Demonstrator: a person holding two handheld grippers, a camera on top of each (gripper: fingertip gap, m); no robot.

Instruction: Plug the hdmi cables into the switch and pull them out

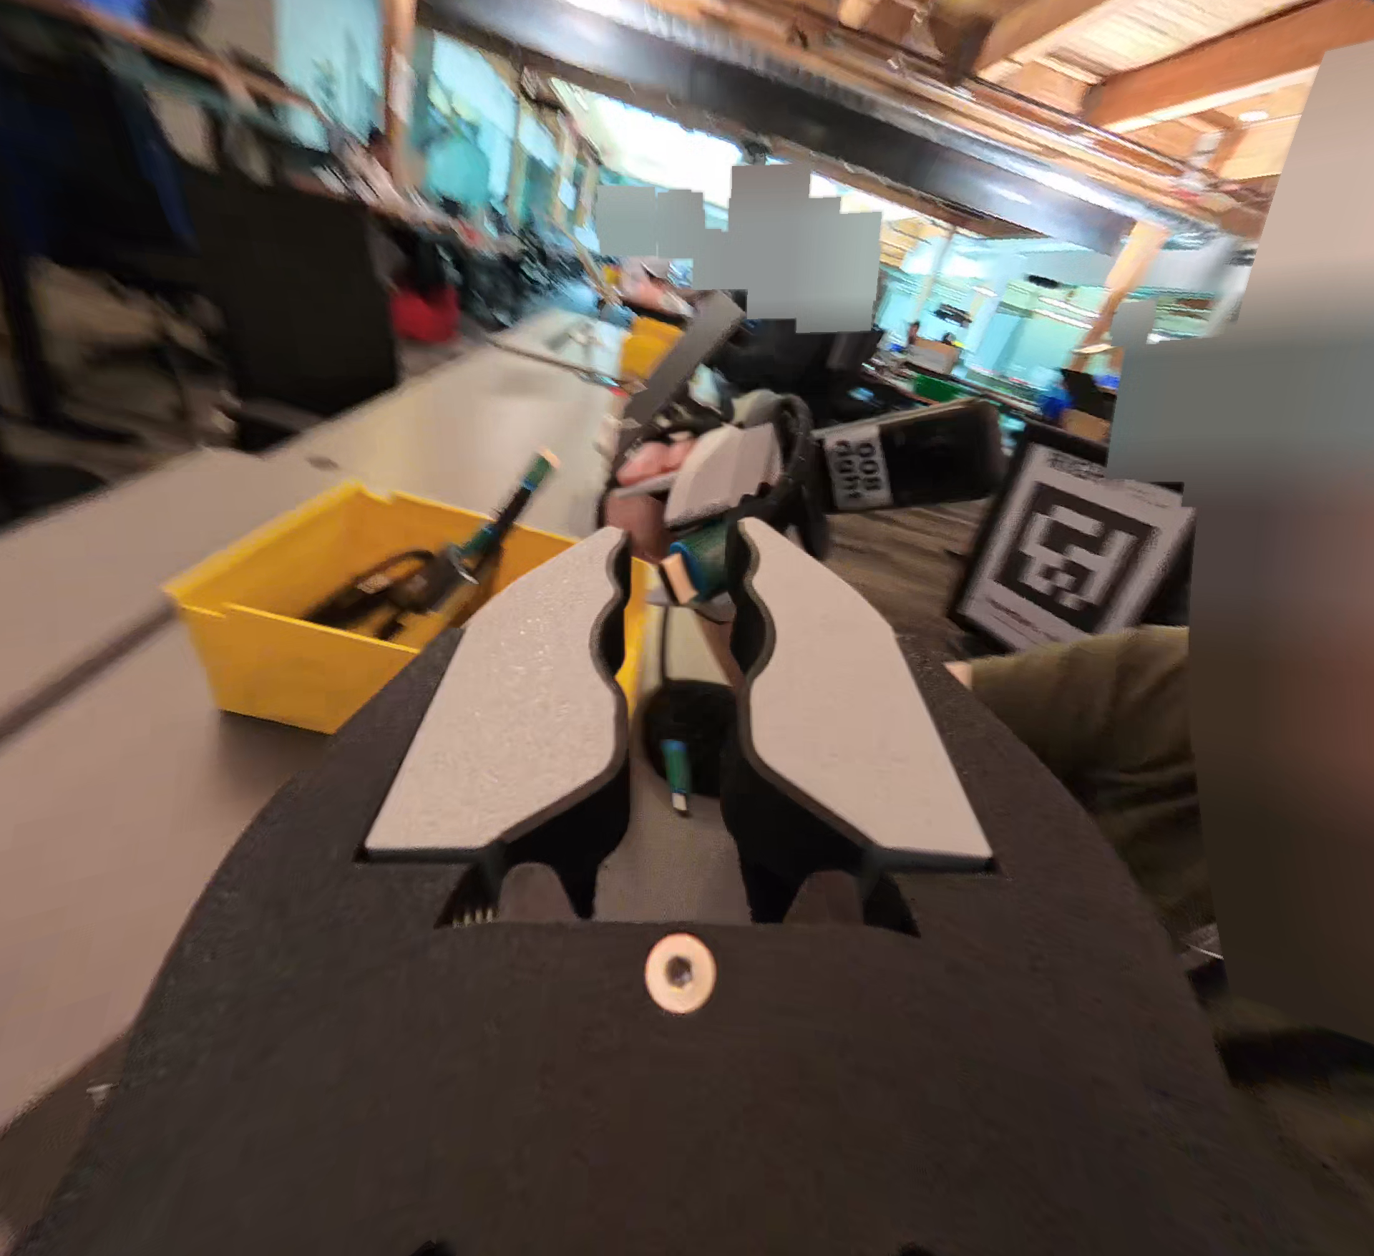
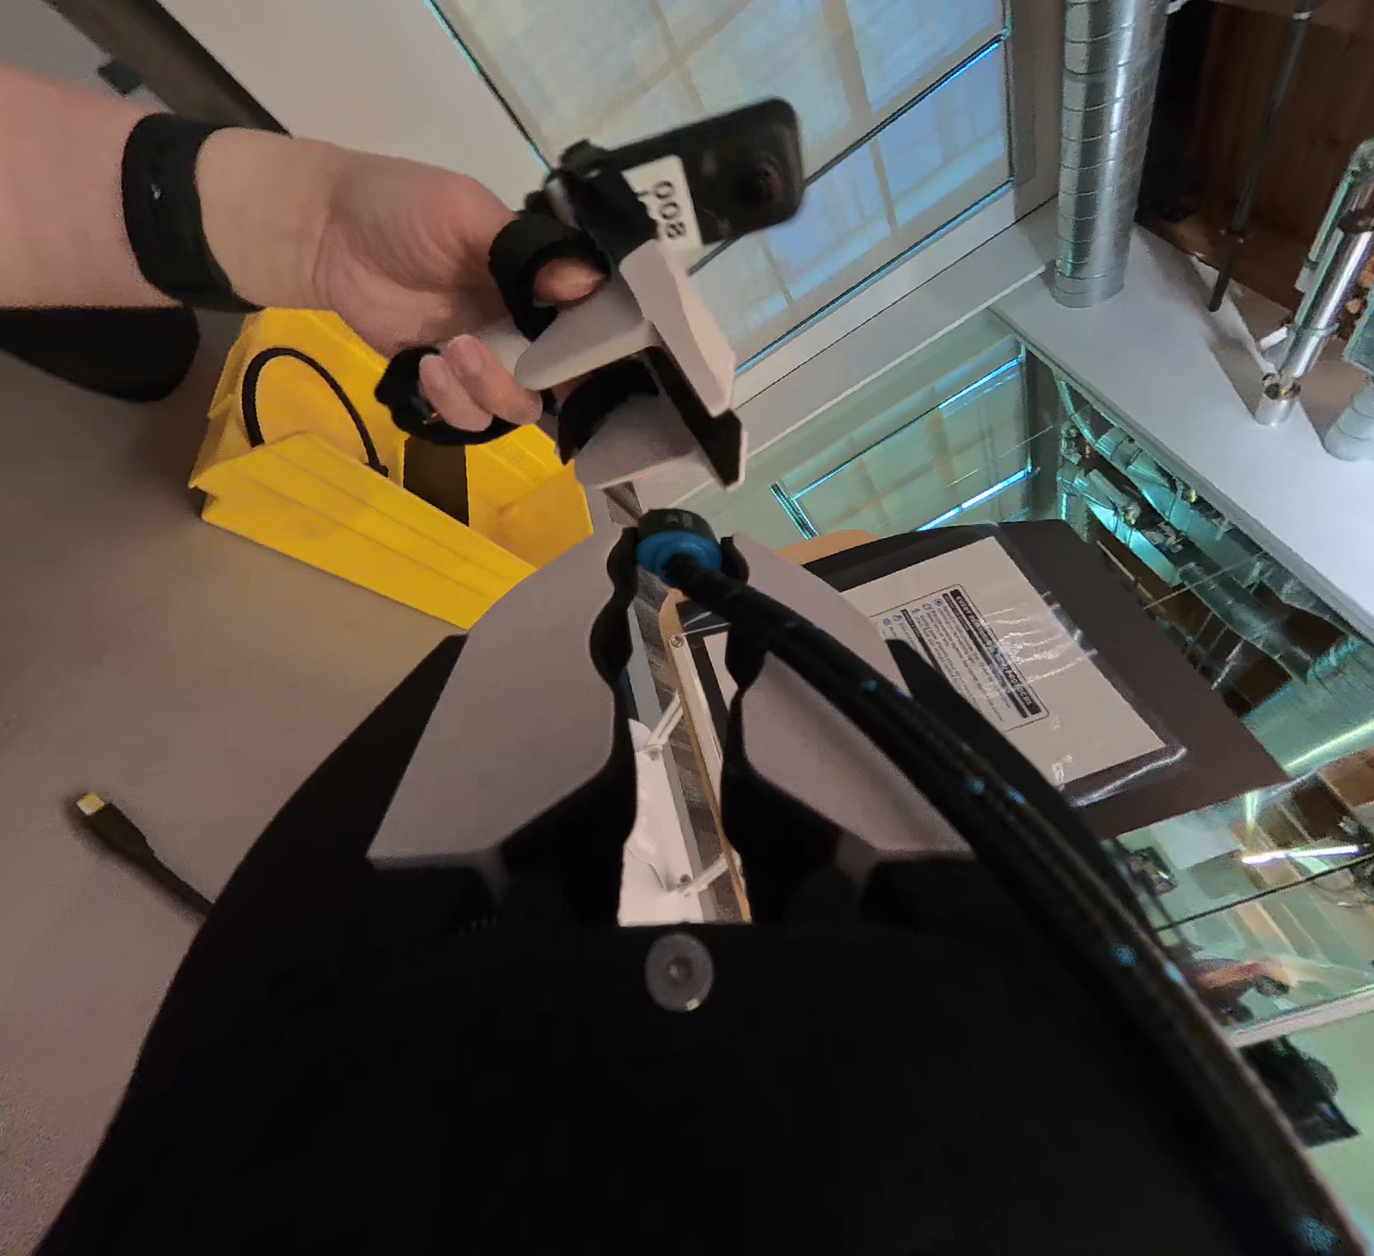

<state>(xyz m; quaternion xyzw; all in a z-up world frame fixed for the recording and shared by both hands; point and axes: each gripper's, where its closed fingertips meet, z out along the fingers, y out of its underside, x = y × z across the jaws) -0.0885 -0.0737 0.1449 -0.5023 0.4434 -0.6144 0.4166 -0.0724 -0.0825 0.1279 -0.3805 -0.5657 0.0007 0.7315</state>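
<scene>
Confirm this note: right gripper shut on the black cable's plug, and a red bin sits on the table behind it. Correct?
Not quite. The bin is yellow, not red, as the right wrist view shows. The rest holds: the right gripper is shut on the black cable's plug, with the bin on the table.

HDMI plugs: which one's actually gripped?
The blue-collared plug, clamped between the right gripper's fingertips, cable trailing back. The yellow-tipped plug lies loose on the table; a third plug sticks out of the yellow bin.
</scene>
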